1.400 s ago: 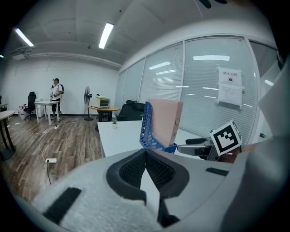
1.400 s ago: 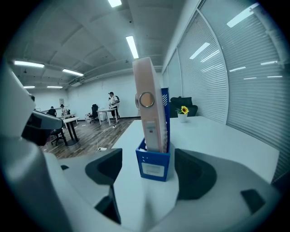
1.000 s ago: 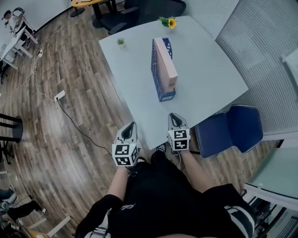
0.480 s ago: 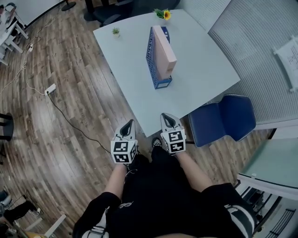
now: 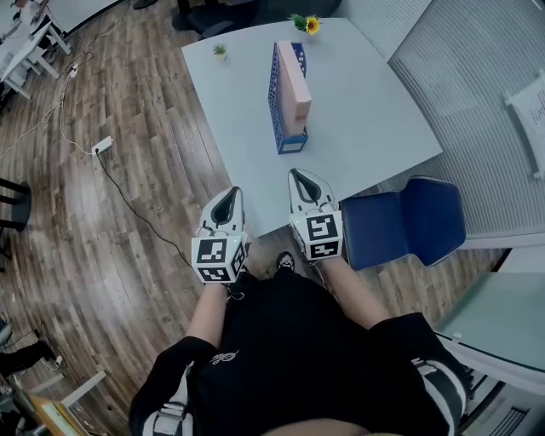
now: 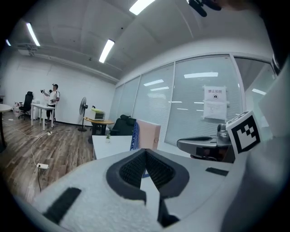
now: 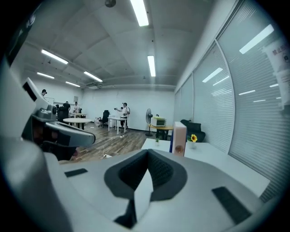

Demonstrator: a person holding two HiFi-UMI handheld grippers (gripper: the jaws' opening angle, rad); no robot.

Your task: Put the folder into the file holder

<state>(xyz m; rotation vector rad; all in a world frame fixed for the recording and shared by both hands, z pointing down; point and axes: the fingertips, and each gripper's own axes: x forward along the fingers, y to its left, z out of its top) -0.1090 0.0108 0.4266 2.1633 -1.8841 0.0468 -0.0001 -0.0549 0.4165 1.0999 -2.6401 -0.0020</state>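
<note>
Folder (image 5: pixel 295 85) stood upright inside the blue file holder (image 5: pixel 277 95) on the desk (image 5: pixel 375 119), well ahead of both tools, so the task looked done. Both the left tool (image 5: pixel 229 195) and right tool (image 5: pixel 301 177) were clenched, empty, at the desk's near edge.

White table (image 5: pixel 366 111) in the upper middle, blue file holder (image 5: pixel 276 106) standing on it, little green plant (image 5: pixel 220 51) and sunflower (image 5: pixel 311 25) near the top edge
</note>
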